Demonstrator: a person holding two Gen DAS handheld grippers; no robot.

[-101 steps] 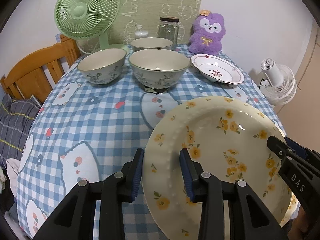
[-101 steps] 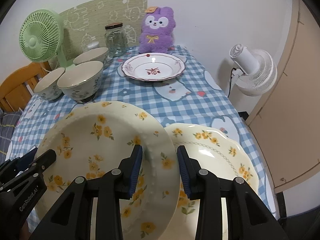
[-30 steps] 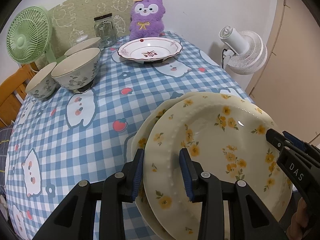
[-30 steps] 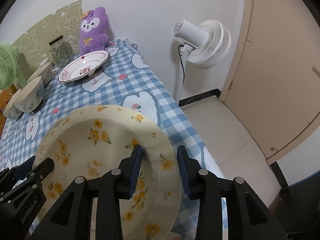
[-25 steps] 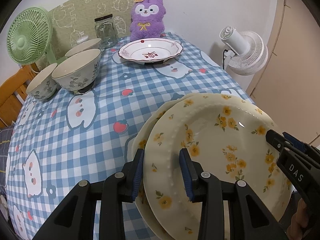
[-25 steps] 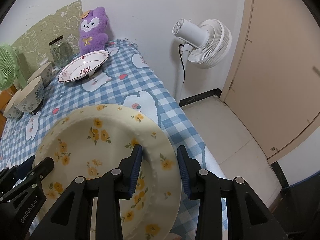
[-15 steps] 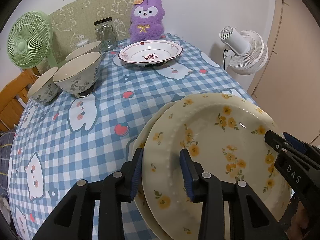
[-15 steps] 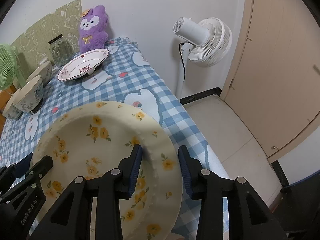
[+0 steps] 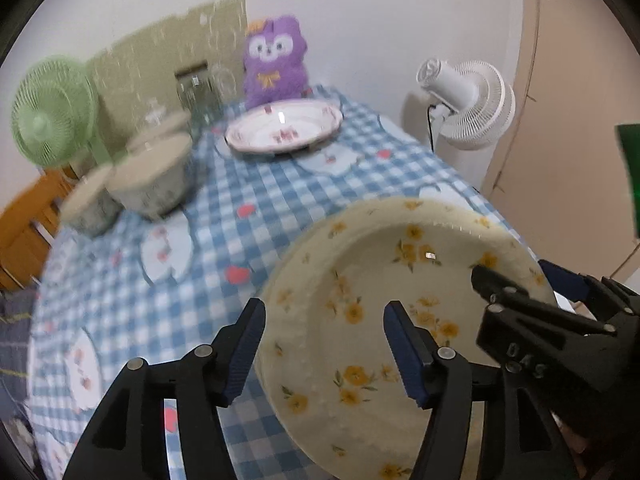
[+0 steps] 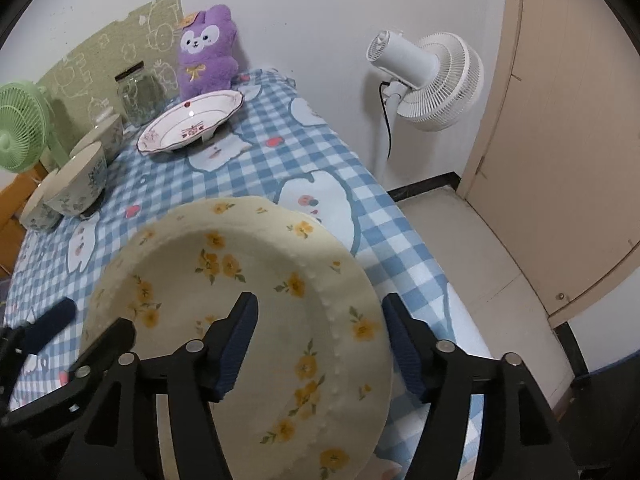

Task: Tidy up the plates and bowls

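Near edge of the checked tablecloth [image 10: 304, 160], right-hand end: yellow-flowered plate [image 10: 240, 300], largest item, lying across both tools with its rim between each pair of jaws.
- Left gripper [image 9: 324, 344]: at the plate's near-left rim, angled steeply down; jaws have just been opening and stand wide, pads clear of the rim on both sides. Nothing gripped.
- Right gripper [image 10: 318, 344]: at the near-right rim, pitched down likewise; jaws have just been opening, the rim between them but untouched. Nothing gripped.
- Relation for the next move: the plate looks released at the near end, so the remaining ware lies far and left of both tools. Whether a second plate lies under it cannot be told here.
- Red-patterned dish [image 10: 192, 124]: far centre, in front of the purple plush [image 10: 206, 50]; judged nearer the right hand.
- Floral bowls [image 10: 76, 182]: far left, clustered close; judged nearer the left hand.
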